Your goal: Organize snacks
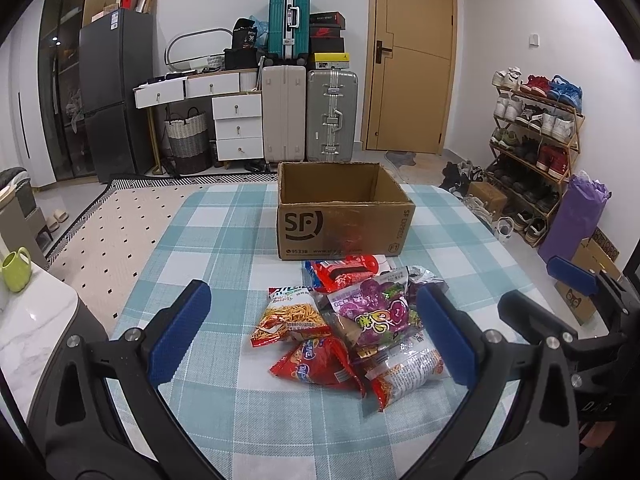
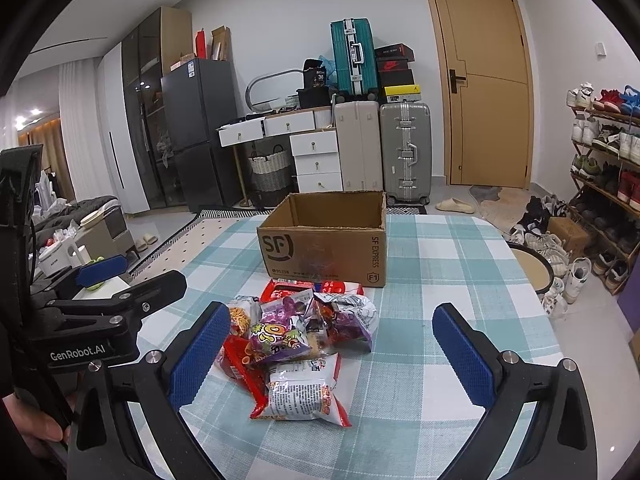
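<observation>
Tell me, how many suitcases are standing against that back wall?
3. A beige suitcase stands on the floor beside the white drawers, a silver suitcase stands just right of it, and a teal suitcase sits on top of them. Others may be hidden behind.
</observation>
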Demonstrator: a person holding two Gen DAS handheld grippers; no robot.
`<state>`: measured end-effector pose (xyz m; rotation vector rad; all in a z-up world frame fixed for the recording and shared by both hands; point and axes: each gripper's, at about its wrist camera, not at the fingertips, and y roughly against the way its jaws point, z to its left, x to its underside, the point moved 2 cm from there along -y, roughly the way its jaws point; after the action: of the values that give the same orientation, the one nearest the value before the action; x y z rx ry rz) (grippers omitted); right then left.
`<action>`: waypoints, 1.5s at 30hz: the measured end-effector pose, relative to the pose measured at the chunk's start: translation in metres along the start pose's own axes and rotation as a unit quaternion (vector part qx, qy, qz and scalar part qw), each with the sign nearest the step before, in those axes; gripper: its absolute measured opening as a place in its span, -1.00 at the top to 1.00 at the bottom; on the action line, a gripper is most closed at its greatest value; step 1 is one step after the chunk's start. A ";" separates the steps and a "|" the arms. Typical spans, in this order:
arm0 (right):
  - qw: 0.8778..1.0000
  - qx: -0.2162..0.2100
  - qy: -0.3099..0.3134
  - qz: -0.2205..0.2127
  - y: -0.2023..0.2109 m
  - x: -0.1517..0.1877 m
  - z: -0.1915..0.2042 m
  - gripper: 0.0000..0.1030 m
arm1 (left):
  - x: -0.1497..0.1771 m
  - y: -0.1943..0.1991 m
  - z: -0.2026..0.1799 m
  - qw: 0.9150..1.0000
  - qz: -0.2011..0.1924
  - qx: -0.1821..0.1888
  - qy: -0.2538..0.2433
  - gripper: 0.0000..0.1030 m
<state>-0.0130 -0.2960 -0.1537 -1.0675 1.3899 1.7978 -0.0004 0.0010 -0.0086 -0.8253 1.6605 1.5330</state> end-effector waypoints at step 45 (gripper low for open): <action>1.000 -0.011 -0.010 0.026 -0.020 0.012 -0.009 -1.00 | 0.008 -0.028 0.010 1.000 0.023 -0.001 0.004 -0.99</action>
<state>0.0008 -0.3000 -0.1746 -1.0295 1.4010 1.8599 0.0191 0.0086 -0.0309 -0.8000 1.6949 1.5653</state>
